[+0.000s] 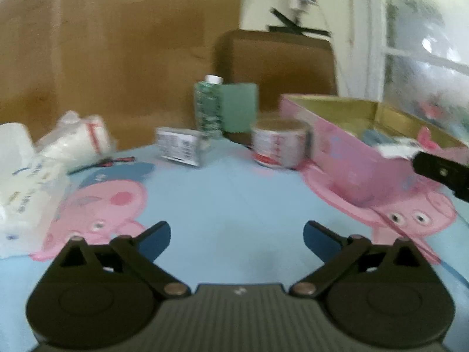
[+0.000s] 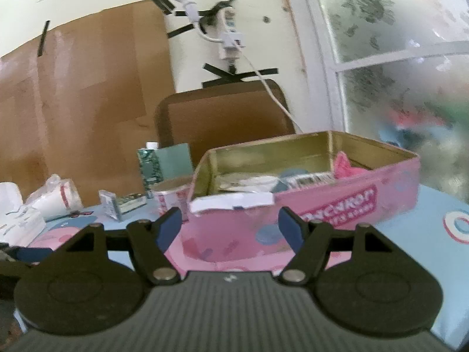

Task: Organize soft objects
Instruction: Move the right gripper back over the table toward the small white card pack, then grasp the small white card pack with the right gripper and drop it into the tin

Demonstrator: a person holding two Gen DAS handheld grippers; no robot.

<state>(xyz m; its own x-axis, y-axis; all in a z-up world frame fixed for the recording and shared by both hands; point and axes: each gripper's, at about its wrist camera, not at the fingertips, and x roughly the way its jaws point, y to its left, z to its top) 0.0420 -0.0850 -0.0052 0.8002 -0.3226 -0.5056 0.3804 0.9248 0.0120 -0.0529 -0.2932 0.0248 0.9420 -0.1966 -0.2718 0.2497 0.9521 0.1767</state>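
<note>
A pink tin box (image 2: 337, 205) with a gold inside stands open on the blue cartoon tablecloth; it holds several small items and a pink soft thing (image 2: 344, 165). A white strip (image 2: 231, 201) lies over its near rim. It also shows in the left wrist view (image 1: 346, 158) at the right. My right gripper (image 2: 230, 228) is open and empty, just in front of the box. My left gripper (image 1: 237, 237) is open and empty above bare cloth. White soft packs (image 1: 20, 182) and a wrapped white roll (image 1: 79, 138) lie at the left.
A tape roll (image 1: 278, 143), a small printed box (image 1: 178, 146), a green patterned bottle (image 1: 208, 105) and a green card (image 1: 240, 105) stand at the back. A brown chair back (image 2: 225, 117) and cardboard are behind the table. A window is at the right.
</note>
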